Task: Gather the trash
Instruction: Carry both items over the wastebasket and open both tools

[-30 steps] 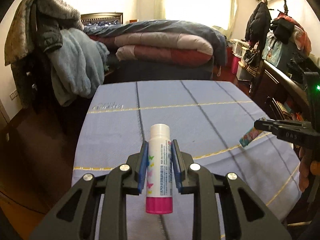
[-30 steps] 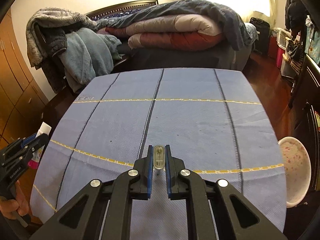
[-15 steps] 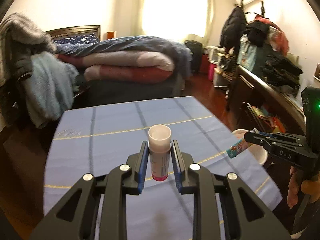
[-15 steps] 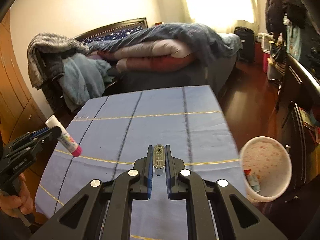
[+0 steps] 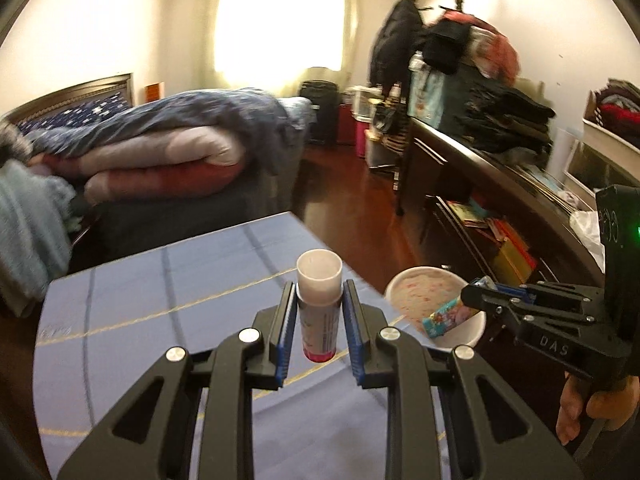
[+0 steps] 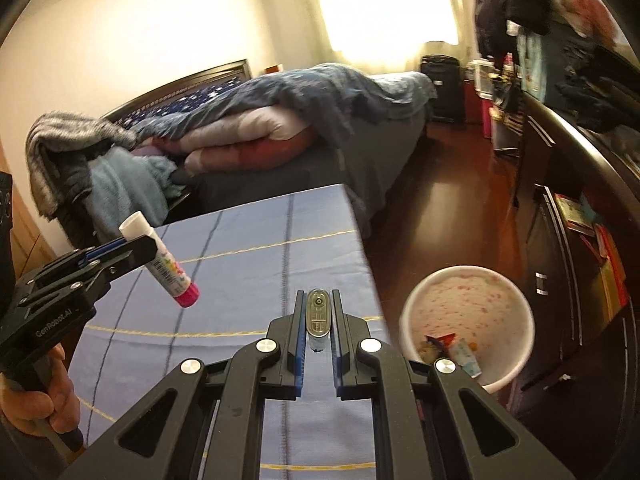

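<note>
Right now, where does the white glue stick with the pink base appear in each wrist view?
Left wrist view: white glue stick with the pink base at bottom centre, clamped in the left gripper.
Right wrist view: at left, tilted above the blue tablecloth.
Shared landmark: the white speckled bin.

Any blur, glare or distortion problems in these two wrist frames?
Left wrist: window blown out, hanging clothes motion-smeared, glue stick sharp. Right wrist: same window glare, right side smeared, trash bin soft. Both bend strongly at the edges, corners dark.
</note>
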Action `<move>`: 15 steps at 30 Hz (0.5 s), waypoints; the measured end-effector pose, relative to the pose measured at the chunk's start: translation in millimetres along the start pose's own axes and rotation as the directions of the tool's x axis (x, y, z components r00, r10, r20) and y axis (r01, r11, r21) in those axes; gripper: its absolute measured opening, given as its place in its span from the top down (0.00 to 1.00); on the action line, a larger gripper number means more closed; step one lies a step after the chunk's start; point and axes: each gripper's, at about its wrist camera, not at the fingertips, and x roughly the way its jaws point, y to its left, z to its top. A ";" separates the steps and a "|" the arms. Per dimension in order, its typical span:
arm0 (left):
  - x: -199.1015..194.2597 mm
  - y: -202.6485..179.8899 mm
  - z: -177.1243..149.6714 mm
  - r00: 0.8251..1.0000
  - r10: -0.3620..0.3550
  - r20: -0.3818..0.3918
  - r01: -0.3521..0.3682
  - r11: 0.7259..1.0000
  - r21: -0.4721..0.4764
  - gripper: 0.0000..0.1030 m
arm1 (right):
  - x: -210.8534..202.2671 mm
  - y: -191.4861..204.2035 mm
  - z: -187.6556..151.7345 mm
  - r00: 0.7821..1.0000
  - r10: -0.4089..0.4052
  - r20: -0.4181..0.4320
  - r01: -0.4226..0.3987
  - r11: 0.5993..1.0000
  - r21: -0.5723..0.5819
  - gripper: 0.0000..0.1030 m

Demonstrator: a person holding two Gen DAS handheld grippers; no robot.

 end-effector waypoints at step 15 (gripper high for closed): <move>137.0 -106.2 34.0 0.980 -0.166 -0.106 0.175 0.982 0.076 0.76 | 19.2 -127.6 12.8 0.976 -0.218 -0.015 0.218 0.965 0.147 0.89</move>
